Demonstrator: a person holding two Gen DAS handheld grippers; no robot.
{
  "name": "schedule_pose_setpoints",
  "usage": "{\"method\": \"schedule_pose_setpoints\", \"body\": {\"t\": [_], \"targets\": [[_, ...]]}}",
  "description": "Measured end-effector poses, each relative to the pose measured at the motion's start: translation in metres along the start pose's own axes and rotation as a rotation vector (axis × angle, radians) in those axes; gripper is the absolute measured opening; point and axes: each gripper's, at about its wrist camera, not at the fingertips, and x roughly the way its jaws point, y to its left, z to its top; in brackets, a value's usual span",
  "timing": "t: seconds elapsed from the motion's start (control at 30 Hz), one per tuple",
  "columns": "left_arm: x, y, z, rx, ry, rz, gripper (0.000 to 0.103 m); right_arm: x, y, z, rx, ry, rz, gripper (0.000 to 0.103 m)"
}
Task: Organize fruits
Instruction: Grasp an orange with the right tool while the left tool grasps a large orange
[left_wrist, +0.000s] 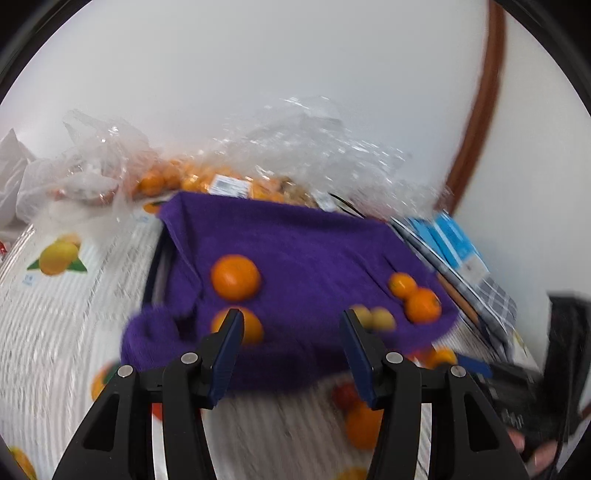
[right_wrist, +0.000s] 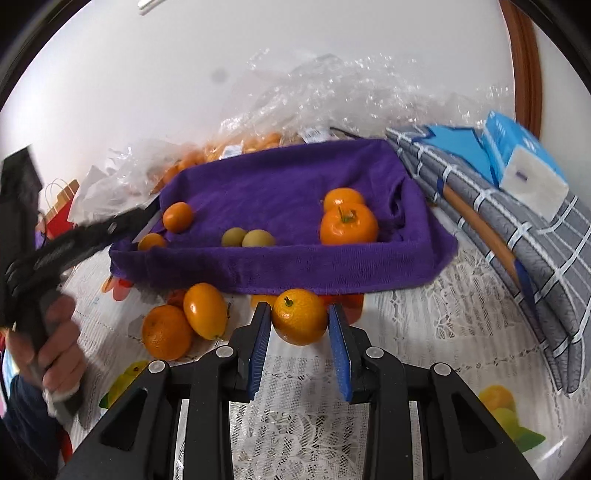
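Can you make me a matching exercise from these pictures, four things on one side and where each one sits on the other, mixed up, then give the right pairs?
Things
1. two small green fruits
2. orange with a green stem
3. tissue pack
4. orange nearest the right gripper

Places
A. on the folded grey checked cloth
B. on the lace tablecloth, between the open fingers
C. middle of the purple towel-lined tray, side by side
D. right part of the tray, in front of another orange

Pairs: 1-C, 2-D, 3-A, 4-B
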Motion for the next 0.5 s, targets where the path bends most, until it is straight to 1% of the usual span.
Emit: {"method": "schedule_pose_setpoints", "body": {"t": [0.07,0.23,0.37,0.47,0.5], "targets": [[-0.007,-0.009,-0.01,0.031,0.013,0.0,0.051,-0.002,0.001,0.0,0.003,-0.013,-0.011,0.032],[-0.017,-0.027,-0.039,0.082,0.093,-0.004,0.051,-0.016,-0.001,-0.001,0.021,-0.082,-0.035,0.032],[-0.015,-0.036,-0.047,0.094,0.143,-0.03,0.051,-0.028,-0.009,0.0,0.062,-0.147,-0.047,0.032],[-0.004,-0.048,-0.048,0.117,0.182,0.002,0.051,-0.035,-0.011,0.001,0.075,-0.184,-0.05,0.032],[-0.001,-0.051,-0.048,0.122,0.191,0.002,0.051,-0.036,-0.011,0.002,0.078,-0.19,-0.049,0.032]]}}
